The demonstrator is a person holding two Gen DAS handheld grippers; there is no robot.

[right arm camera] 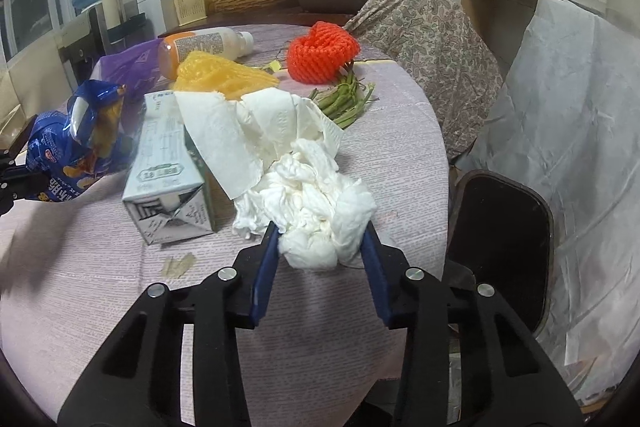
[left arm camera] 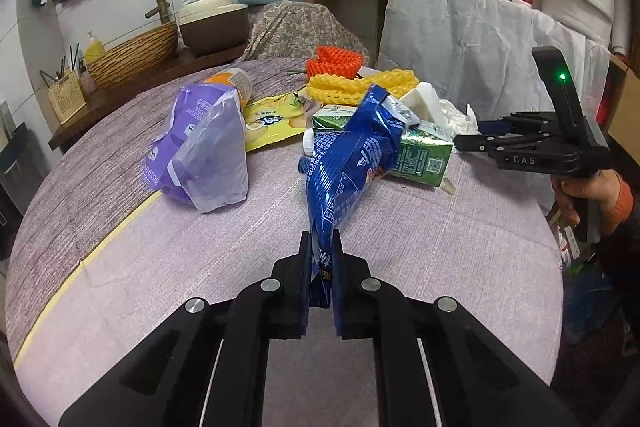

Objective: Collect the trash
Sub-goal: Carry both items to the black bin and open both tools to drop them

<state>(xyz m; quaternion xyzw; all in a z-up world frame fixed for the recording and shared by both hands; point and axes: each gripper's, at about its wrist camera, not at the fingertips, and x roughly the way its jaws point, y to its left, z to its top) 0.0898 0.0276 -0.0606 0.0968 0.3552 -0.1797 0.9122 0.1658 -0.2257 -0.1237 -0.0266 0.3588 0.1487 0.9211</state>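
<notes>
Black fingers of the left gripper sit closest to its camera, pinched shut on the lower end of a blue snack bag. That bag rises from the grip and leans away over the surface, a round top under a lilac cloth, its crumpled upper end resting against a green milk carton.

On the other side, the right gripper has its blue-padded fingers closed partway around a crumpled white tissue wad, both pads pressing into the paper. The wad lies near the surface's right edge, touching a looser sheet of paper towel draped over the carton.

Farther back lie more scraps: a purple plastic bag, a yellow snack packet, a tipped plastic bottle, yellow foam netting, orange foam netting and a small bunch of green stems.

From the left camera, a hand is visible gripping the right gripper's handle beside the surface.
</notes>
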